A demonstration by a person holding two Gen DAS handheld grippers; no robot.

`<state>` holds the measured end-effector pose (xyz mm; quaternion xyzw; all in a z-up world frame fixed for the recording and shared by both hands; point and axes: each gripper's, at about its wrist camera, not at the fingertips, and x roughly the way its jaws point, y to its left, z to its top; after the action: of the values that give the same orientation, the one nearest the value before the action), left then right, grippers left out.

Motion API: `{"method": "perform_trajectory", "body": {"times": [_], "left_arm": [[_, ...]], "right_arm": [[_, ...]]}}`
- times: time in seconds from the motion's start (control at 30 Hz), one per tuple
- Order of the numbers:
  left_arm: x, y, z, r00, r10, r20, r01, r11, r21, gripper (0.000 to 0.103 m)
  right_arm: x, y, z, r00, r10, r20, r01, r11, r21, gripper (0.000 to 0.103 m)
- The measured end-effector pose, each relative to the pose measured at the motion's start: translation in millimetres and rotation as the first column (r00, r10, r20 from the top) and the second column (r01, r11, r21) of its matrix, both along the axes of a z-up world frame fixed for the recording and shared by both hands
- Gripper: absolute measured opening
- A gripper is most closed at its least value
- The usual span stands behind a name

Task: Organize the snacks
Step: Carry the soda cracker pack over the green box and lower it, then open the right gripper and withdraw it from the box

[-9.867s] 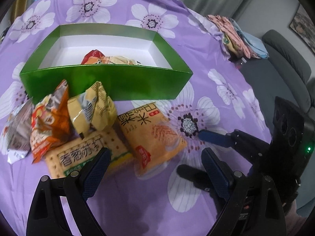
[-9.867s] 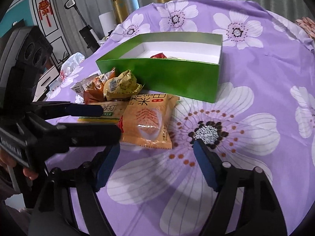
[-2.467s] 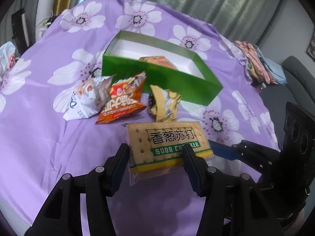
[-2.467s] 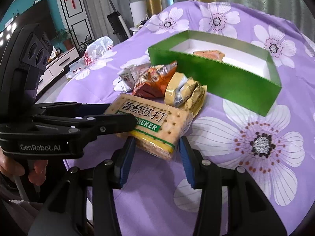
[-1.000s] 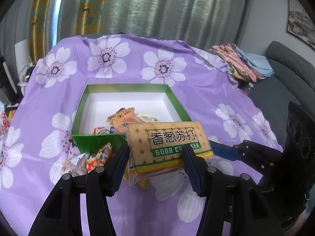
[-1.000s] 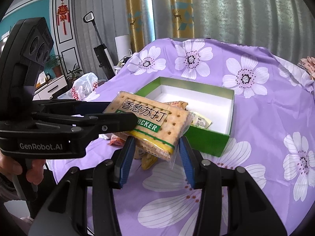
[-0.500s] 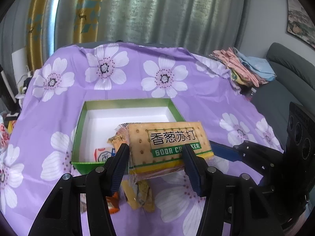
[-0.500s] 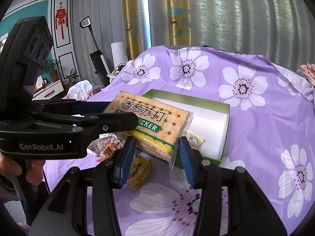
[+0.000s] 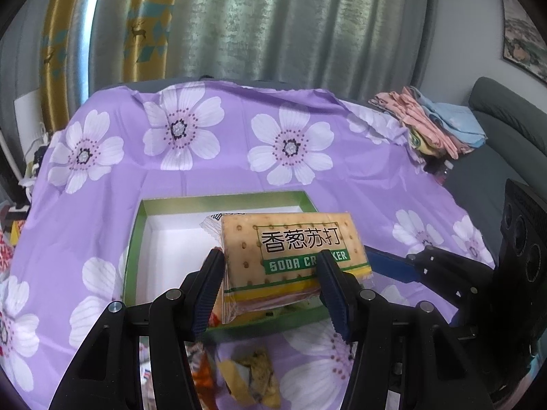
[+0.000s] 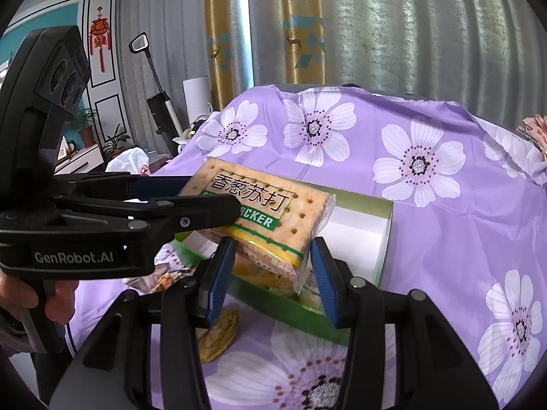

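Soda crackers (image 9: 290, 253), a sealed pack printed with green lettering, hung in the air above a green box (image 9: 135, 239), gripped from two sides at once. The left claw (image 9: 273, 290) had its blue-padded fingers (image 9: 208, 287) clamped against the pack's short ends, while the right claw (image 10: 270, 273) pinched the same pack across its near end, seen from the right wrist view. Both claws were clenched on the crackers and neither was released. A person's hand (image 10: 51, 300) gripped the left tool's handle at the edge of the right wrist view.

The box, white inside, sat on a desk draped in a purple cloth (image 9: 239, 157) patterned with large white flowers. Under the lifted pack, other wrapped snacks lay partly hidden in the box. On the cloth just outside the box's near wall lay a yellow wrapper (image 9: 253, 379) and an orange one (image 9: 201, 372), both blurred. Folded pink and blue fabric (image 9: 437, 130) was stacked at the cloth's far right edge, beside a grey sofa (image 9: 506, 126). Grey and gold curtains (image 9: 273, 24) hung behind.
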<state>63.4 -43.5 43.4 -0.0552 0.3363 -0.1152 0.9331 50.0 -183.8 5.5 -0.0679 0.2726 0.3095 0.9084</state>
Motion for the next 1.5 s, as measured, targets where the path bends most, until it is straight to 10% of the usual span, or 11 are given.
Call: {"method": "perform_trajectory", "body": {"times": [1.5], "left_arm": [[82.3, 26.7, -86.4, 0.968, 0.024, -0.251, -0.031, 0.999, -0.022, 0.056]], "right_arm": [[79.6, 36.1, -69.2, 0.983, -0.012, -0.185, -0.012, 0.991, -0.132, 0.048]]}}
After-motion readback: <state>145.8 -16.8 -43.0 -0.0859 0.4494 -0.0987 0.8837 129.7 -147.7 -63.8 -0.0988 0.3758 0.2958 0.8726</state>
